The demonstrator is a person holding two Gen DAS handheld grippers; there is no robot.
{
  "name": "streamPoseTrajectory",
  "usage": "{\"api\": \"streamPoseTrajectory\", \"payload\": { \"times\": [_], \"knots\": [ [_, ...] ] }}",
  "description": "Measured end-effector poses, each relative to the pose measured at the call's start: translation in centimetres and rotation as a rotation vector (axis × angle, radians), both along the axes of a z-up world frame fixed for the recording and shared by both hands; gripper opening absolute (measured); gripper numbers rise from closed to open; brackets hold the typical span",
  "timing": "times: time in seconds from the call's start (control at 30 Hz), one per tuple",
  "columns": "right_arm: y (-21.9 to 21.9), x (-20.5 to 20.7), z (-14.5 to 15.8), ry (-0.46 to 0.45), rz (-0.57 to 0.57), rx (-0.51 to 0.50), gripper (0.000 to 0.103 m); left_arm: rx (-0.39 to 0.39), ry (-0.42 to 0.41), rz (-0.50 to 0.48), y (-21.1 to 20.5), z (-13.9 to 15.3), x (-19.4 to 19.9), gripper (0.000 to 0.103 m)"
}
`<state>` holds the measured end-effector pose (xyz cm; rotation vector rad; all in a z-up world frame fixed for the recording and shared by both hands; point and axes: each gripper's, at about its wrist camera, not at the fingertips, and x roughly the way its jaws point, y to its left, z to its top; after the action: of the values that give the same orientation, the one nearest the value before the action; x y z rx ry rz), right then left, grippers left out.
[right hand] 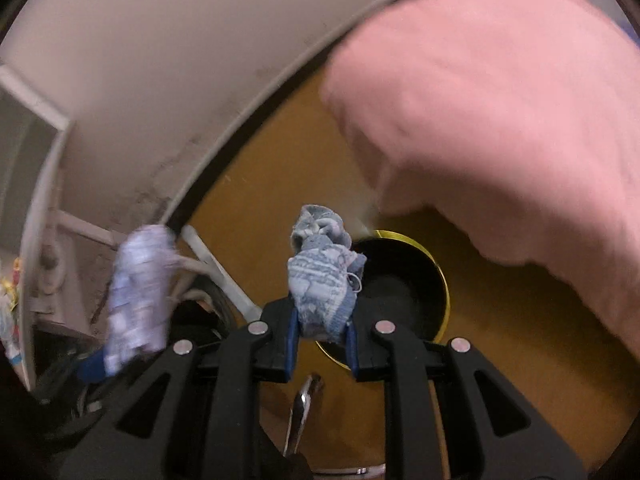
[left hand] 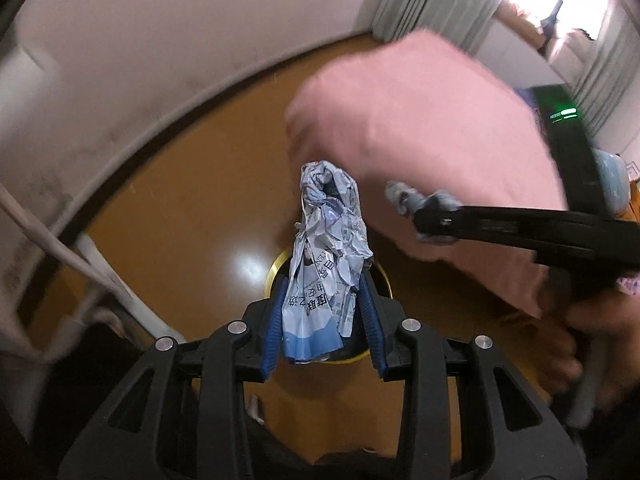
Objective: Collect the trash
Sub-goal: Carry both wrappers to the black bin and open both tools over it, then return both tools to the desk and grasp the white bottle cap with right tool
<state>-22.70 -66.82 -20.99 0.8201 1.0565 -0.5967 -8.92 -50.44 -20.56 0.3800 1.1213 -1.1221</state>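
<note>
Left tongs (left hand: 325, 312) clenched on my crumpled blue-white printed paper wrapper (left hand: 326, 264); right tongs (right hand: 322, 336) clenched on a wadded blue patterned cloth scrap (right hand: 322, 284). Both hang over the gold-rimmed black round bin (right hand: 404, 276) just beyond the tips.

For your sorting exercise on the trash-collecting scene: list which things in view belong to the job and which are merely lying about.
Part of the job:
- crumpled printed wrapper, clamped in the left hand-held gripper
- blue patterned cloth scrap, clamped in the right hand-held gripper
- gold-rimmed bin below both

Lying about:
- pink fabric
- white pipes by the wall
- curtains
</note>
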Motion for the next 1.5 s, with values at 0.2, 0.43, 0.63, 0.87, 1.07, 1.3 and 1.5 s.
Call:
{"api": "streamPoseTrajectory", "payload": {
  "times": [0.2, 0.43, 0.63, 0.87, 1.07, 1.3, 1.5],
  "knots": [
    [-0.5, -0.3, -3.4, 0.045, -0.019, 0.089, 0.019, 0.071, 0.058, -0.009, -2.3, -5.2, -1.0, 0.035],
    [-1.9, -0.9, -3.6, 0.027, -0.037, 0.097, 0.019, 0.072, 0.06, -0.046, -4.0, -6.0, -2.7, 0.037],
    [-2.1, -1.0, -3.5, 0.018, -0.06, 0.099, 0.022, 0.059, 0.03, -0.056, -4.6, -5.8, -2.8, 0.058],
    [-2.0, 0.1, -2.5, 0.021, -0.051, 0.06, 0.062, 0.029, 0.008, -0.034, -3.0, -3.7, -2.1, 0.072],
    [-1.4, 1.3, 2.6, -0.006, -0.046, -0.089, 0.068, -0.036, -0.066, -0.021, -0.5, 2.0, -1.5, 0.085],
    [5.3, 5.1, 13.3, -0.171, 0.083, -0.325, 0.077, -0.168, -0.237, 0.023, 7.3, 14.8, -1.0, 0.094],
    [16.0, 10.7, 18.5, -0.342, 0.343, -0.363, 0.079, -0.151, -0.421, 0.207, 20.0, 21.9, 3.5, 0.096]
  ]
}}
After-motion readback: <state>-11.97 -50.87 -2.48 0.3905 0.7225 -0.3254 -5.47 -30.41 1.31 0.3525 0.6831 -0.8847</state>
